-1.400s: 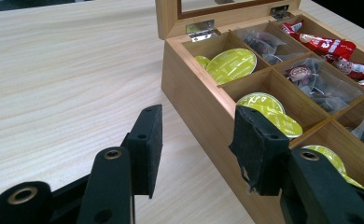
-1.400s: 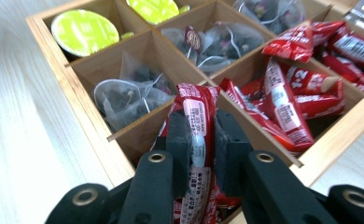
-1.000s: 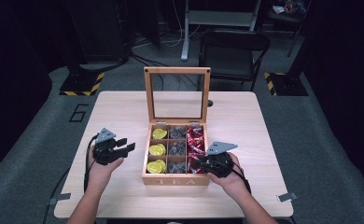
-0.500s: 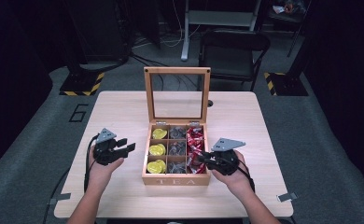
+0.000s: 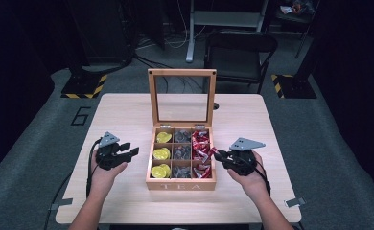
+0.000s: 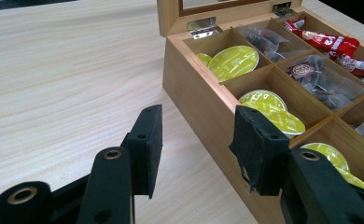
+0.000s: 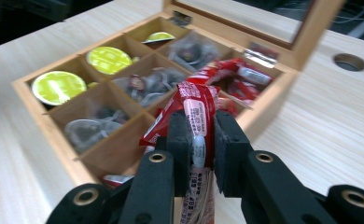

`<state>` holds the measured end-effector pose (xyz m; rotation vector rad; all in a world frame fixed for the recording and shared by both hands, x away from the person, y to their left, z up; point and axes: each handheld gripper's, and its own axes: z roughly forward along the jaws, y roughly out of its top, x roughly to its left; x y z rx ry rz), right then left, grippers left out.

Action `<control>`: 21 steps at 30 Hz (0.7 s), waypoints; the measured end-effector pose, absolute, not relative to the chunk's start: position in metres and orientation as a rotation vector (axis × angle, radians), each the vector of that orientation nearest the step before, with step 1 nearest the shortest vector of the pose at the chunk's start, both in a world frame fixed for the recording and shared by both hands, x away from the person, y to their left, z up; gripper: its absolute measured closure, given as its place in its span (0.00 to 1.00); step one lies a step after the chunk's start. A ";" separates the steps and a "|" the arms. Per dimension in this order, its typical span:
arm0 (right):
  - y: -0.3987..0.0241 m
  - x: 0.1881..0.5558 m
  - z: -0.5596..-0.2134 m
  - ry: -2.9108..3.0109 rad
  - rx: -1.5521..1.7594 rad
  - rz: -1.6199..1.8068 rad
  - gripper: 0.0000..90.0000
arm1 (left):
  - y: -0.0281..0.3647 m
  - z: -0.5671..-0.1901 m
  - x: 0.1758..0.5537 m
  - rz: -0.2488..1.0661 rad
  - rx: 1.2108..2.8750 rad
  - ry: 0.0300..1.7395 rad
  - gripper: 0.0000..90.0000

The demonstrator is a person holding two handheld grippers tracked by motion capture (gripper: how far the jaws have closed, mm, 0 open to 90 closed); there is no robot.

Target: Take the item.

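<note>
Red packet (image 7: 196, 109) clamped in right gripper (image 7: 199, 135), held just above the right edge of the wooden tea box (image 5: 180, 183) on the bench (image 5: 118, 115). Left gripper (image 6: 196, 140) part-open, nothing between its pads, just left of the box.

Both tools are matte black — the left tool (image 5: 133, 152) and right tool (image 5: 217, 154) each carry a grey three-cornered plate on top, brass-ringed screw holes along the jaws, and a black cable trailing back; forearms are bare.
</note>
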<state>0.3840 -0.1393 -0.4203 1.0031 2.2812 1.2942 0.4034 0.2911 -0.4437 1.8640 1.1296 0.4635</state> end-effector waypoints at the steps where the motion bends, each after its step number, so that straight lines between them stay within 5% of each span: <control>1: -0.142 0.385 -0.420 2.276 1.002 1.294 0.86 | 0.291 -0.444 0.403 0.463 1.865 1.130 0.59; 21: -0.181 0.397 -0.430 2.172 1.149 1.230 0.87 | 0.291 -0.445 0.403 0.462 1.866 1.129 0.59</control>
